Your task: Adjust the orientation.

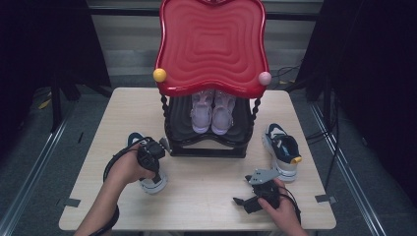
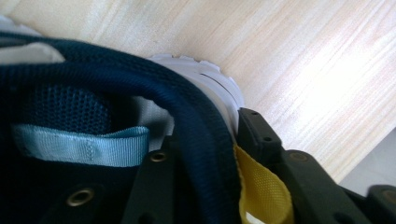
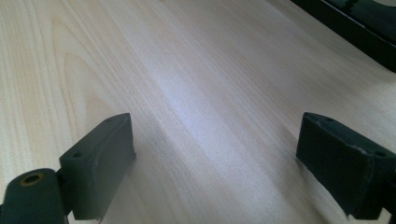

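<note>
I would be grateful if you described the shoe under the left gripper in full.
The navy shoe is a mesh sneaker with a white lugged sole, a light blue ribbon loop inside and a yellow heel tab. It lies on the wooden table, left of the black rack. The left gripper comes down on it, one jaw inside its padded collar and one outside.

A dark blue mesh shoe with a white sole has a light blue strap inside and a yellow tag. The big shiny red tray with wavy rings sits above two pale pink shoes. By the tray's front edge are a yellow ball and a pink ball. The light wooden table has thin stripes.
</note>
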`<action>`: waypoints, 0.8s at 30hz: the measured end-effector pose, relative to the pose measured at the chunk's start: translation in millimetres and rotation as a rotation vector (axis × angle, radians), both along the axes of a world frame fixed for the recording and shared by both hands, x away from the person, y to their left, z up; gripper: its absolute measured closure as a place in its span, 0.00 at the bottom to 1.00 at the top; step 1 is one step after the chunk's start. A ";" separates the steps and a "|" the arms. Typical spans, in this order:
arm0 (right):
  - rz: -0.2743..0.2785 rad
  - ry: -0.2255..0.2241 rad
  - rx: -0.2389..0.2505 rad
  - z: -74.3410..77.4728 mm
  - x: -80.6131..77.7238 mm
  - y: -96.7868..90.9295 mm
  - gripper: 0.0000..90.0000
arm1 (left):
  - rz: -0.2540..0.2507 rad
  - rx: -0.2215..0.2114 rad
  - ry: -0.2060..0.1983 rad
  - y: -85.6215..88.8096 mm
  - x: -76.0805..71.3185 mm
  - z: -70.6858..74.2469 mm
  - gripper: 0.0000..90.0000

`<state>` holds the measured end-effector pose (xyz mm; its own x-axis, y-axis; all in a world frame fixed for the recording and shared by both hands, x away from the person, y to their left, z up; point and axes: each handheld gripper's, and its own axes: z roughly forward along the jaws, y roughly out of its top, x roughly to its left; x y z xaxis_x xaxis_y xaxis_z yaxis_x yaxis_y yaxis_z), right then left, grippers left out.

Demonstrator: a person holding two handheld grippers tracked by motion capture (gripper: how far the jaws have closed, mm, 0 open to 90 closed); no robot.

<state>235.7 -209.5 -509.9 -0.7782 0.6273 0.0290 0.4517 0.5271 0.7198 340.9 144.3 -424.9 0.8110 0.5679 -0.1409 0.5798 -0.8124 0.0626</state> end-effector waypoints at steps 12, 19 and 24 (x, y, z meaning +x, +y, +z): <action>0.000 0.000 0.000 0.0 0.0 0.0 0.12 | -0.018 0.012 -0.005 -1.4 -4.0 1.4 0.84; -0.001 0.000 -0.001 0.0 0.0 0.0 0.12 | 0.006 0.001 -0.017 1.0 -5.6 10.7 0.85; -0.002 0.000 0.002 0.0 0.0 0.1 0.12 | 0.004 -0.002 -0.026 2.9 -5.0 21.4 0.85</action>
